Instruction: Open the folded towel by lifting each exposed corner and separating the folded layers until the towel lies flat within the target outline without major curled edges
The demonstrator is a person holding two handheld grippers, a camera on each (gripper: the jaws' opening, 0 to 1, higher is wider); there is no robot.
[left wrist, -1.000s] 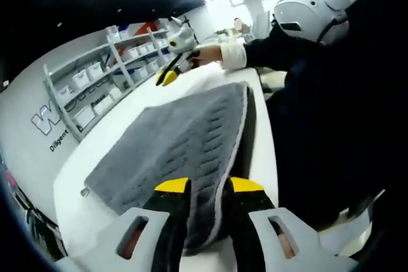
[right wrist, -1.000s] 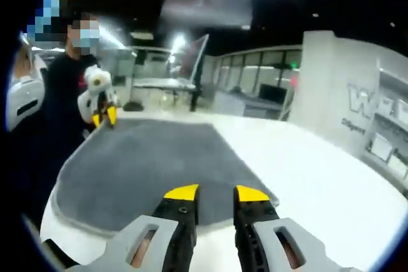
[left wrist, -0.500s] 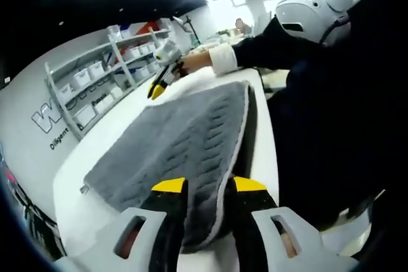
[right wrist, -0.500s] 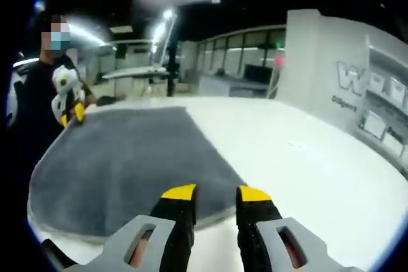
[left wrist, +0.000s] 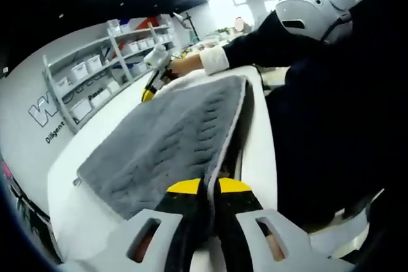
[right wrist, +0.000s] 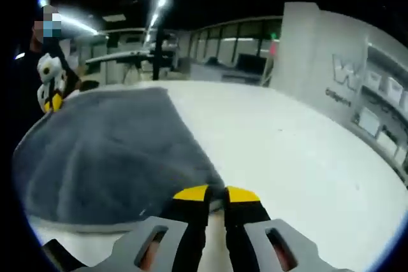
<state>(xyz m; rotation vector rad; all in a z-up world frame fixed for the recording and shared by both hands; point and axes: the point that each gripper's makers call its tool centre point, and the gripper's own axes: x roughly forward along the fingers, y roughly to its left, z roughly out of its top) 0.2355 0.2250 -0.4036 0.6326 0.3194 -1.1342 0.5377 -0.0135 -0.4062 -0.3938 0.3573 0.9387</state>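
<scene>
A grey ribbed towel (left wrist: 172, 138) lies folded on the white table (left wrist: 83, 157). Its pale hemmed edge runs down to my left gripper (left wrist: 207, 187), whose yellow-tipped jaws are shut on the near edge. At the towel's far end, my right gripper (left wrist: 153, 84) is low on the table, held by a hand with a white cuff. In the right gripper view the towel (right wrist: 95, 151) spreads to the left, and my right gripper (right wrist: 215, 193) is shut on its near corner. The left gripper (right wrist: 50, 97) sits at the towel's far end.
A person in dark clothes (left wrist: 319, 113) stands close along the table's edge. White shelves with bins (left wrist: 95, 74) line the wall behind the table. Bare white tabletop (right wrist: 299, 157) stretches beside the towel.
Both grippers were open a second ago and have shut on the towel. The right gripper came down from above the table to the towel's far corner.
</scene>
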